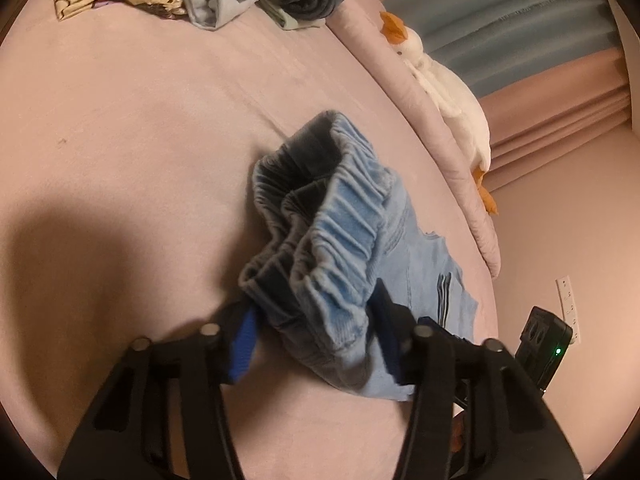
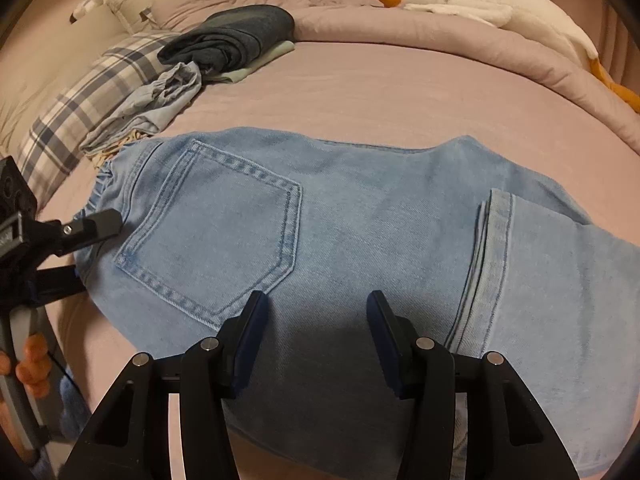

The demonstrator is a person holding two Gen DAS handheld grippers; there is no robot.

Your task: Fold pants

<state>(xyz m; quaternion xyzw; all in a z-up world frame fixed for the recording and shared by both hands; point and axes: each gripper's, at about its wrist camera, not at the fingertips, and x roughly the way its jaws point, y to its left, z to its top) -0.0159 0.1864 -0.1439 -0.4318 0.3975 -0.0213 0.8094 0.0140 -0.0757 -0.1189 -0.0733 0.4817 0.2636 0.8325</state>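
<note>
Light blue denim pants [image 2: 360,216] lie folded on the pink bed, back pocket up, with a leg hem lying across them at the right. In the left wrist view their elastic waistband [image 1: 332,216] bunches up between the fingers of my left gripper [image 1: 316,340], whose jaws stand wide apart around it. My left gripper also shows in the right wrist view [image 2: 86,248], at the waistband end. My right gripper [image 2: 316,328] is open and empty, just above the pants near the pocket's lower edge.
A pile of folded clothes [image 2: 236,40] and a crumpled blue garment [image 2: 160,96] lie at the back left beside a plaid pillow [image 2: 72,120]. A rolled pink duvet [image 2: 440,36] with a plush goose [image 2: 480,4] edges the far side. A wall socket [image 1: 568,304] is at right.
</note>
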